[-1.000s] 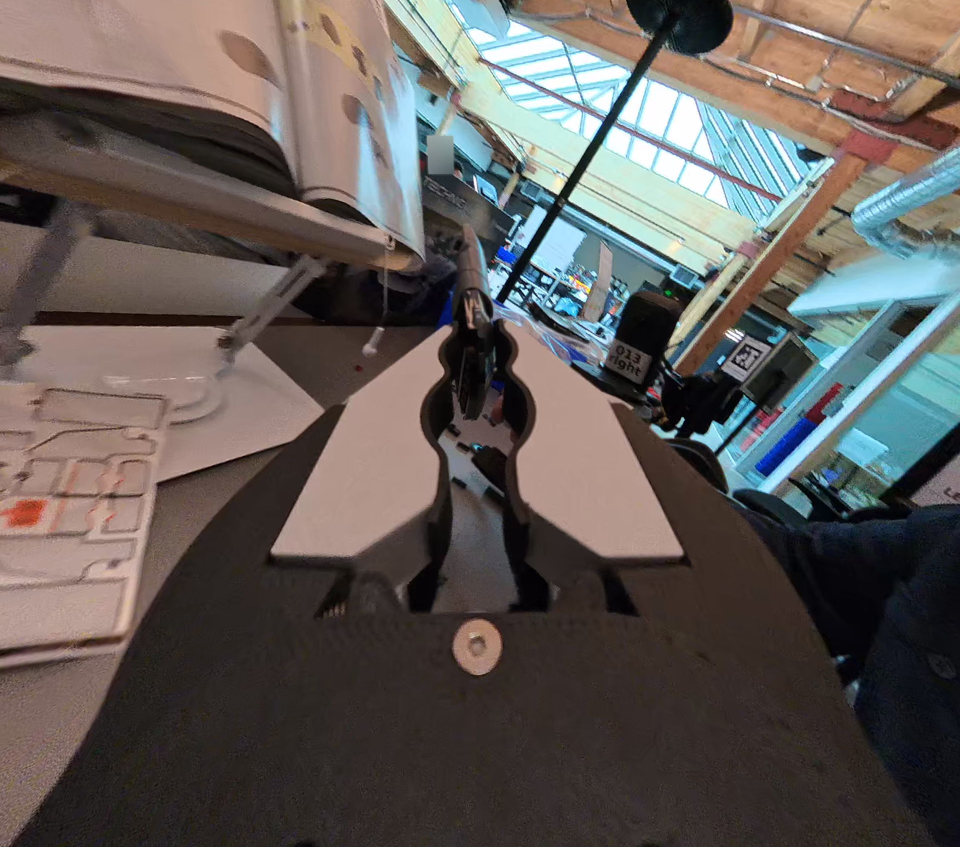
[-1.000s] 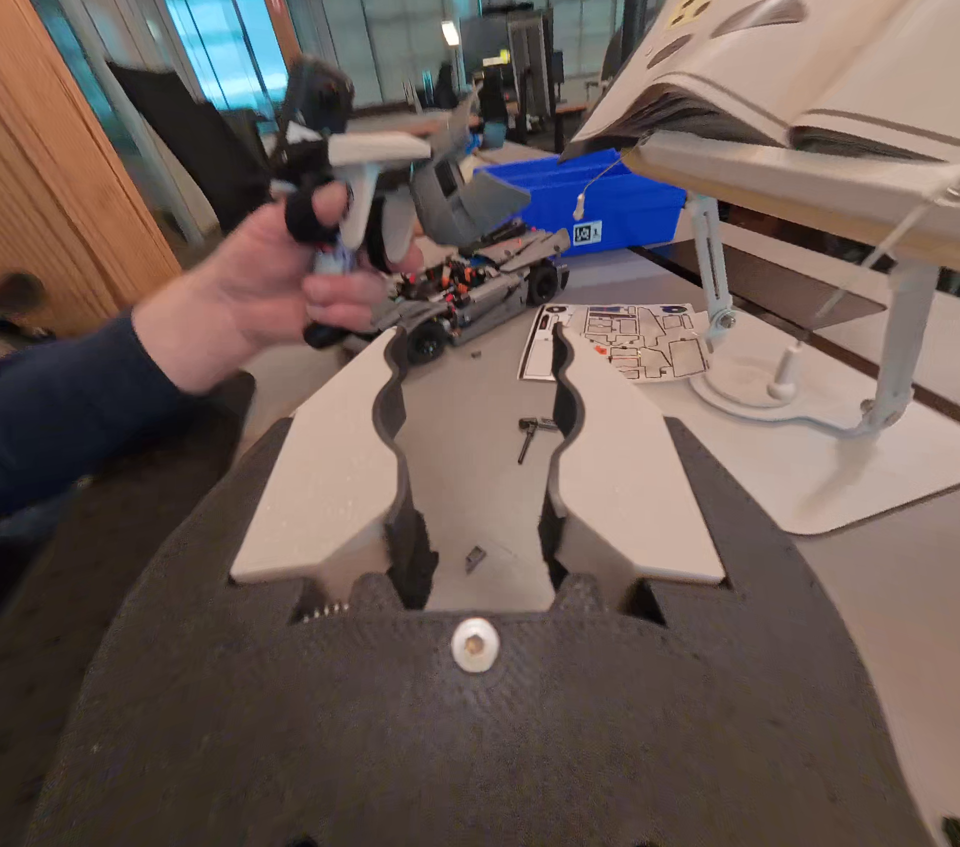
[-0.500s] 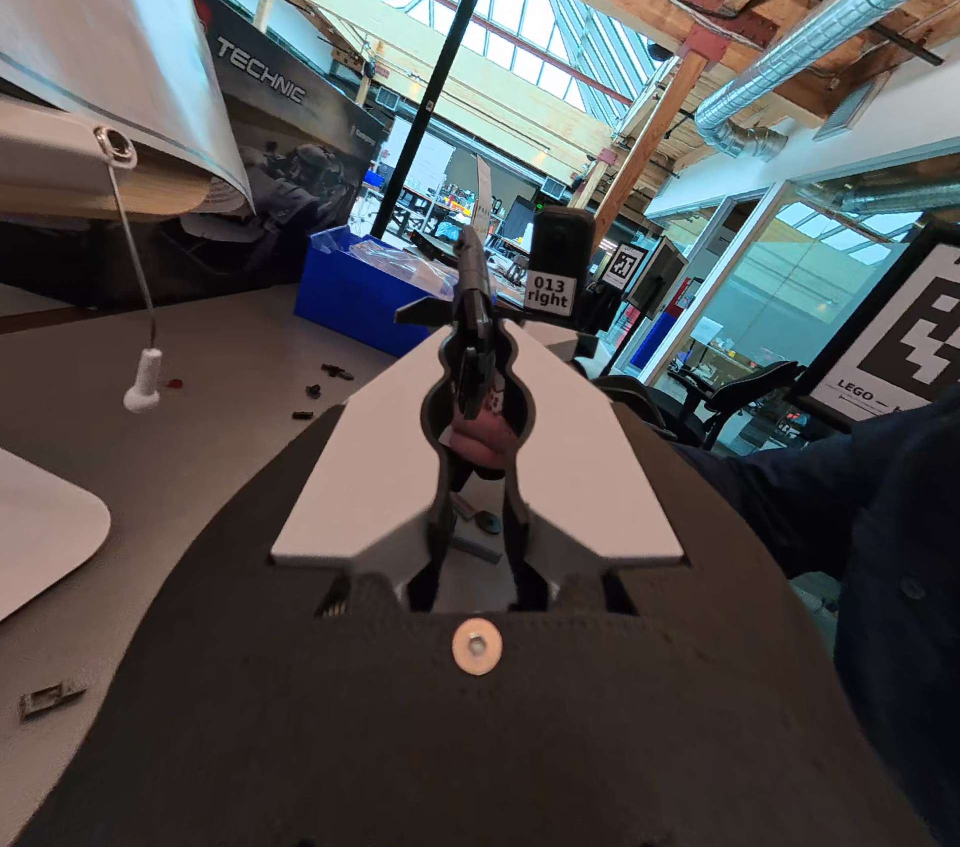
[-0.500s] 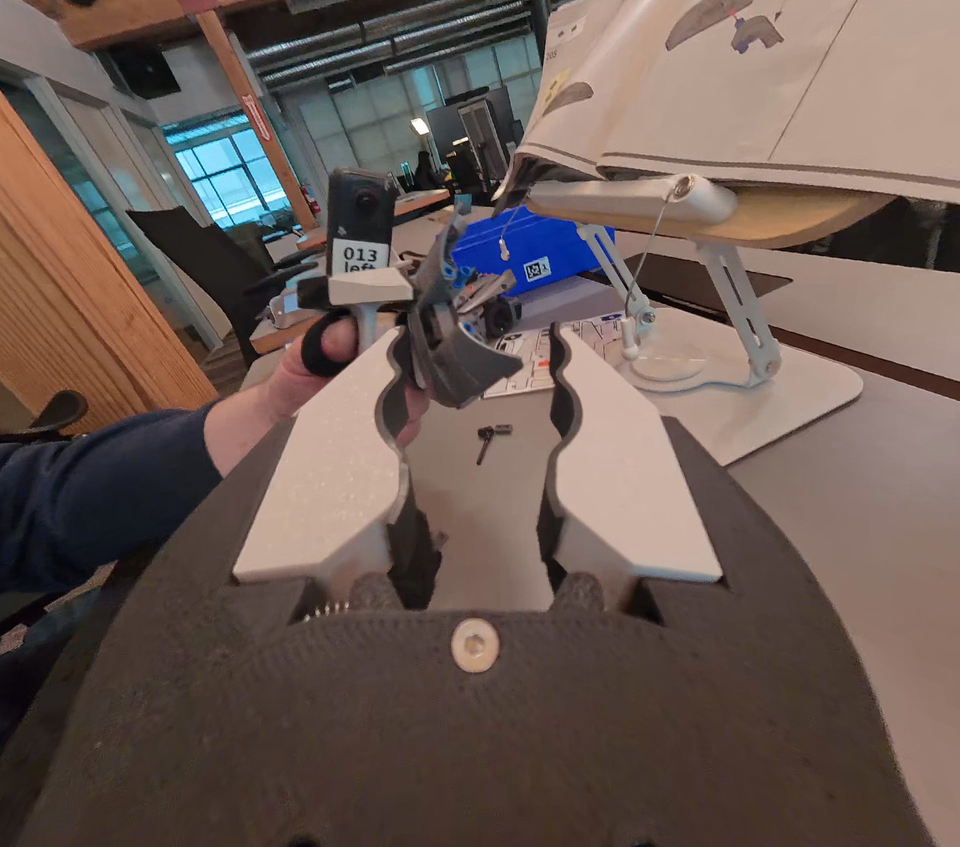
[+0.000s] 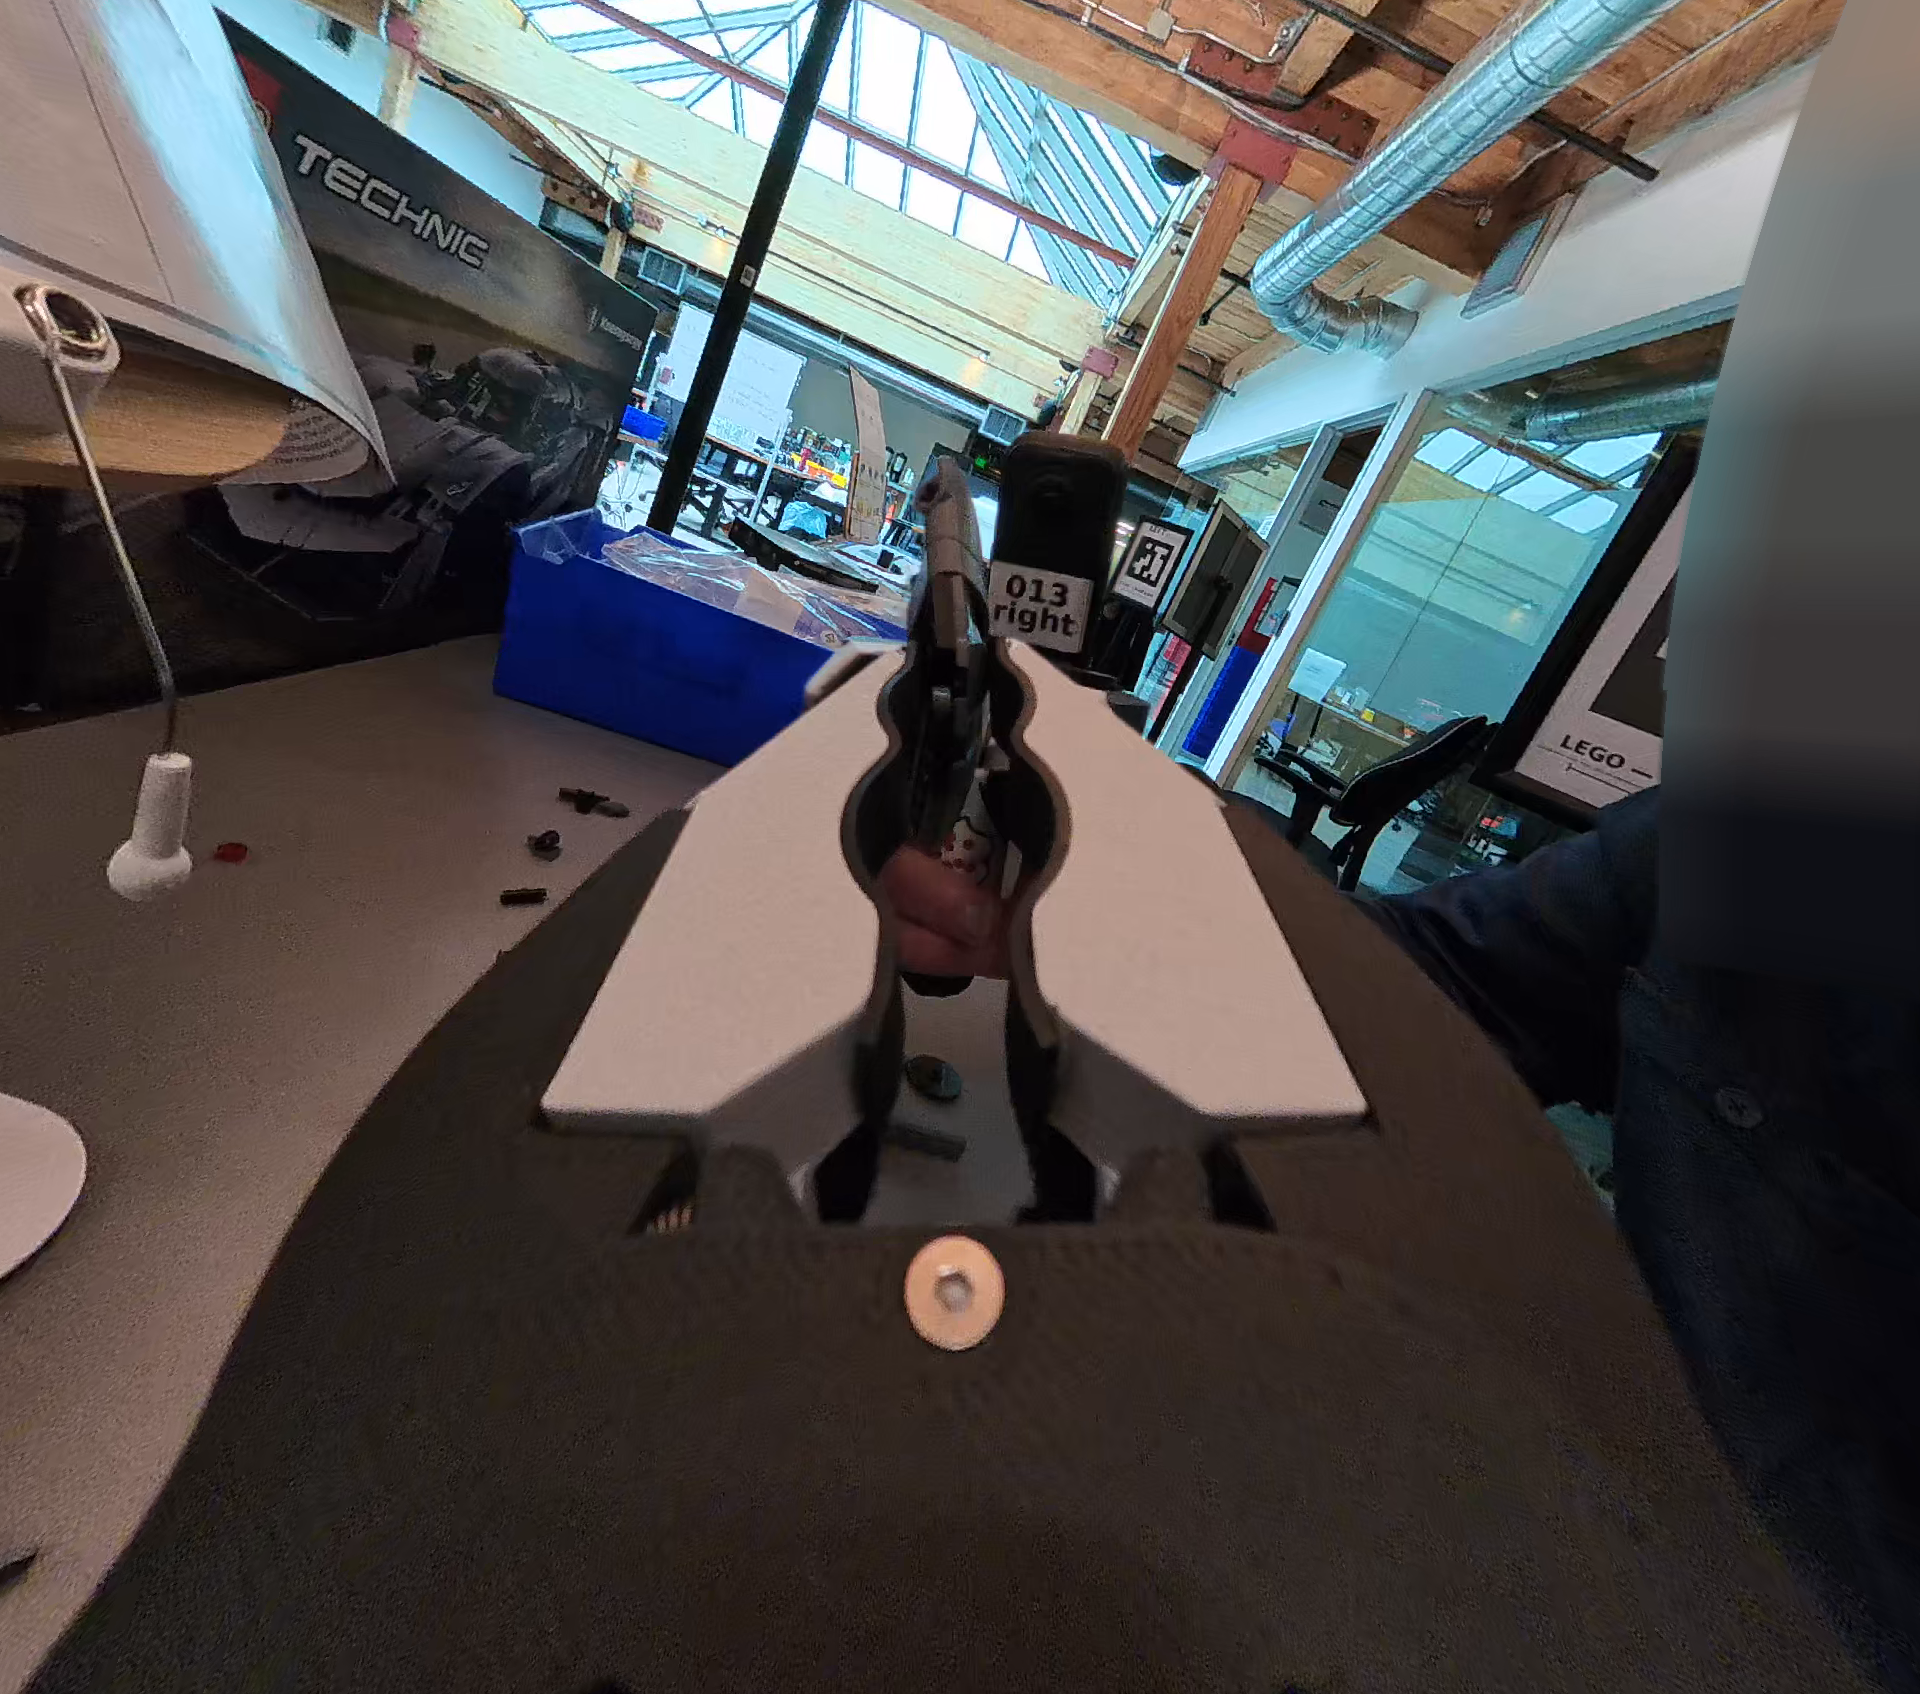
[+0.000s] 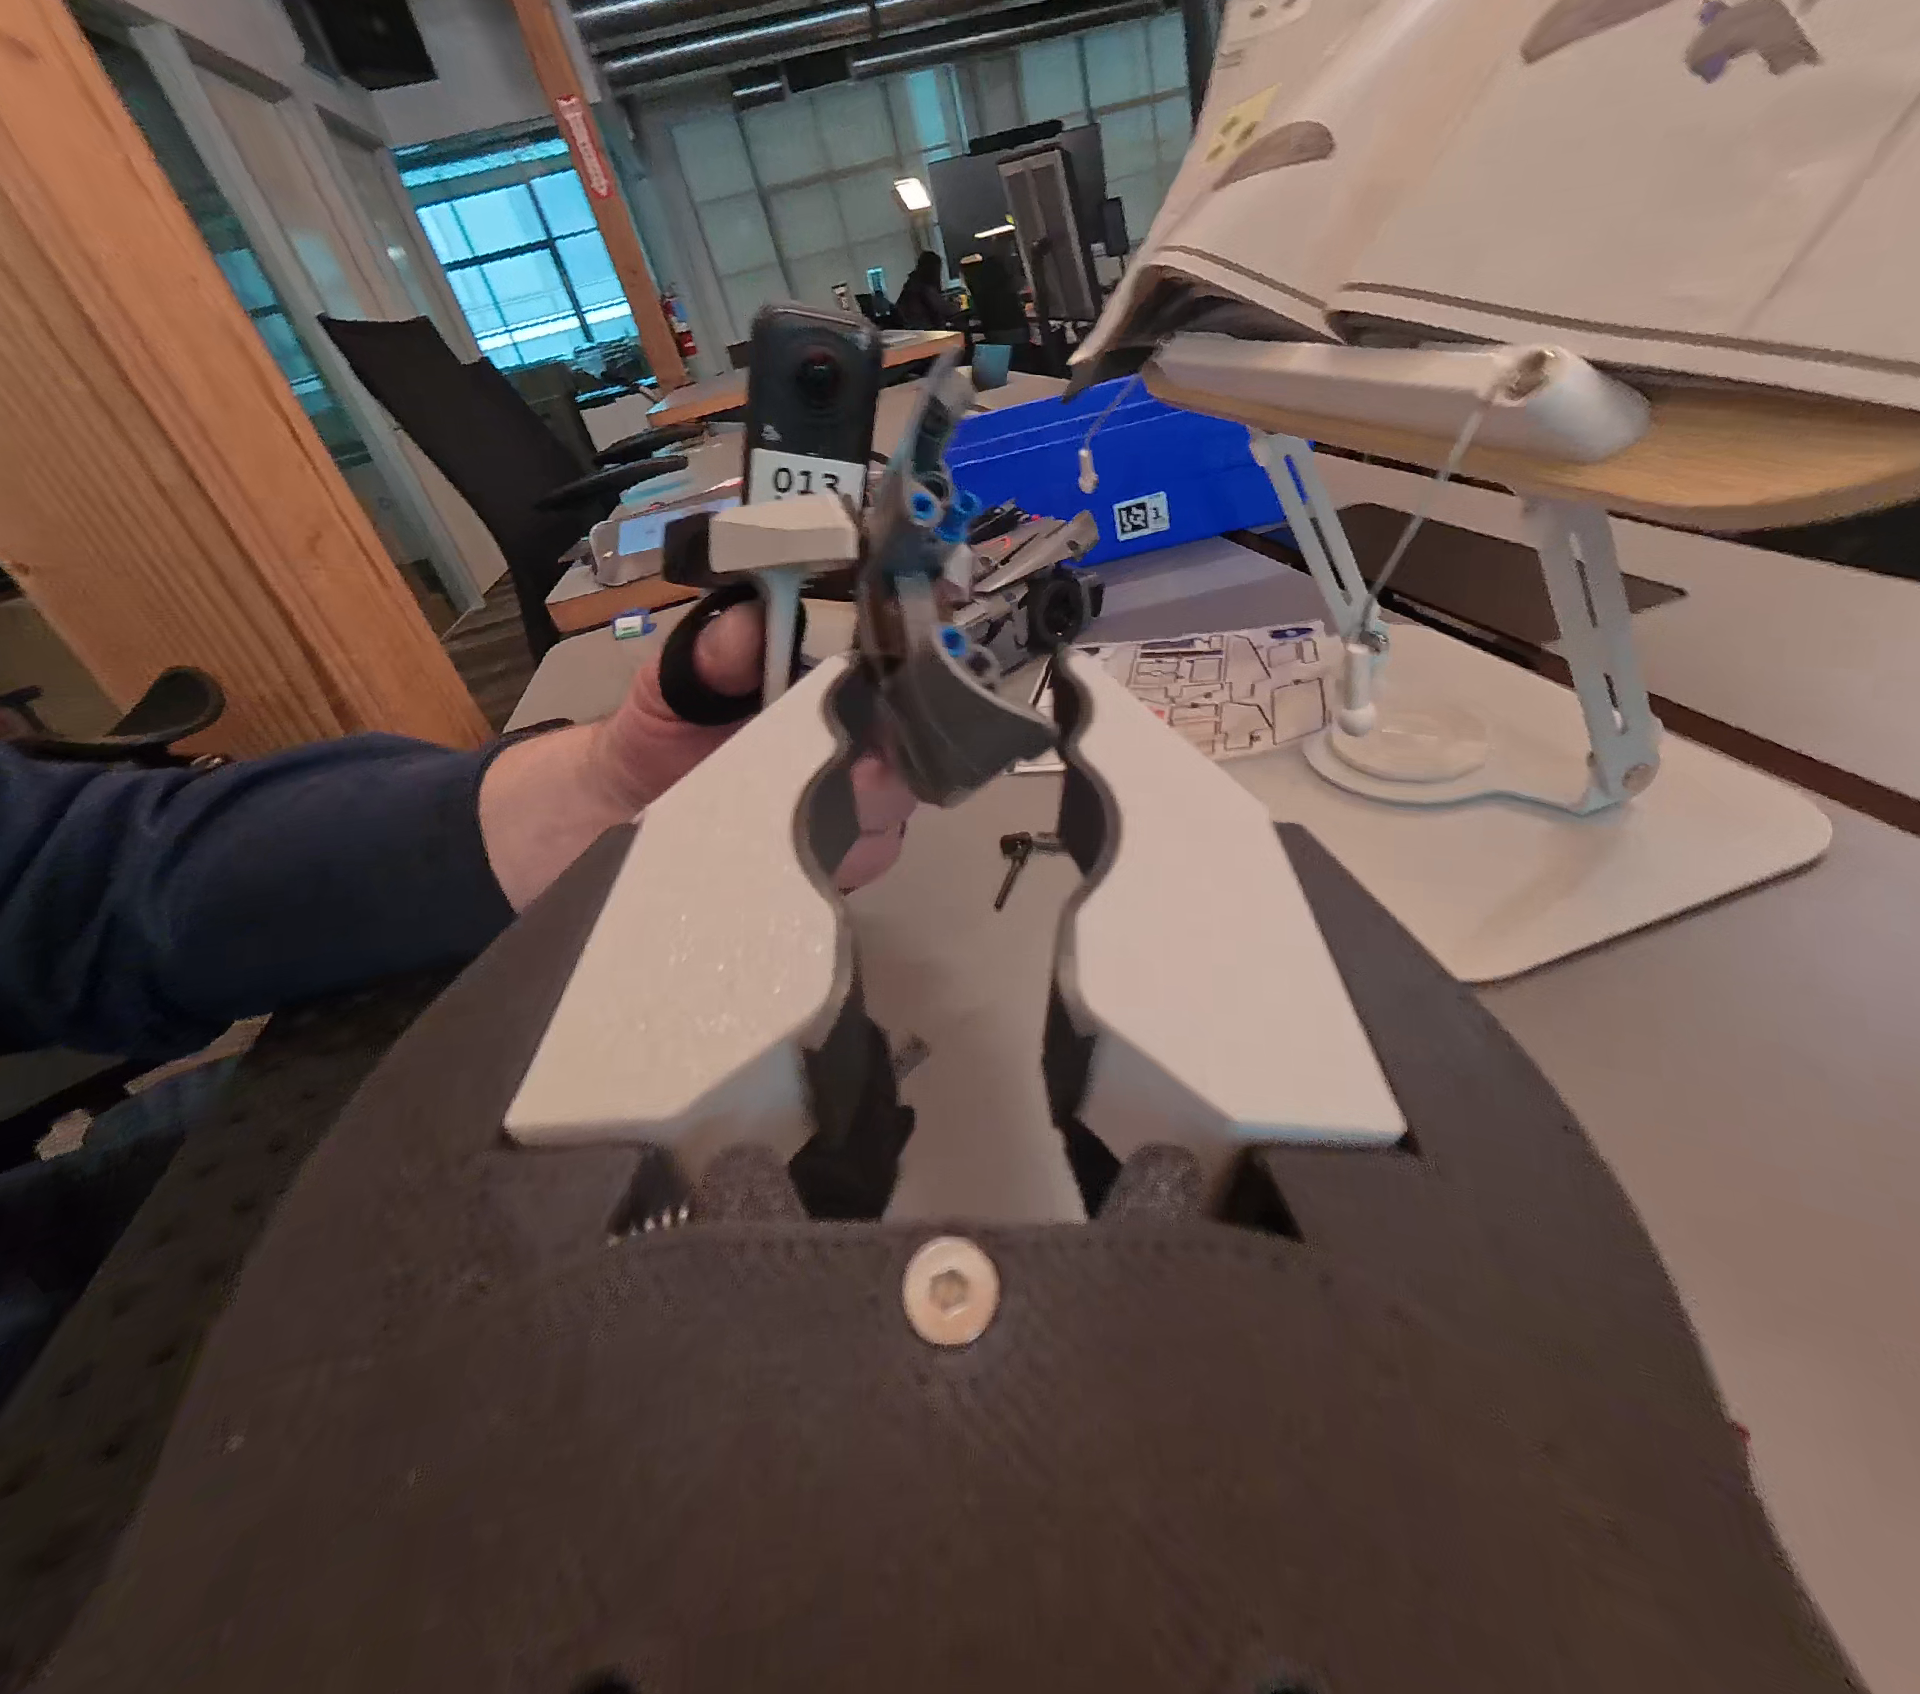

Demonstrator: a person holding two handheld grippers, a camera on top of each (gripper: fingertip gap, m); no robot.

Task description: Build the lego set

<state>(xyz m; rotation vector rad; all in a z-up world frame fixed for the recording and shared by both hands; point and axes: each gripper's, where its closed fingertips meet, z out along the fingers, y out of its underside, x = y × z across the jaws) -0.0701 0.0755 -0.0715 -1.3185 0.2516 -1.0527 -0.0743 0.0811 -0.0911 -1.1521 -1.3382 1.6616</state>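
My left gripper (image 5: pixel 951 673) is shut on a thin grey lego panel (image 5: pixel 943 605), seen edge-on and sticking up past the fingertips. In the right wrist view the left gripper (image 6: pixel 868 564) holds this curved grey panel with blue pins (image 6: pixel 940 714) above the table. My right gripper (image 6: pixel 951 694) is open, and the panel's lower end sits between its fingertips, close to the left finger (image 6: pixel 727 896). The partly built grey lego car (image 6: pixel 1023 584) stands on the table behind. The right gripper's camera body (image 5: pixel 1055 532) shows just behind the panel in the left wrist view.
An open instruction book (image 6: pixel 1558 86) rests on a white stand (image 6: pixel 1538 844) at the right. A sticker sheet (image 6: pixel 1226 688), a dark pin piece (image 6: pixel 1023 849) and a blue bin (image 6: pixel 1122 460) are on the table. Small dark pins (image 5: pixel 540 844) lie loose near the blue bin (image 5: pixel 644 668). My two grippers' fingertips are within a few centimetres of each other.
The left gripper has swung away from the book and sticker sheet toward the right gripper, carrying the panel. The panel has come from beside the car to between the right gripper's open fingertips.
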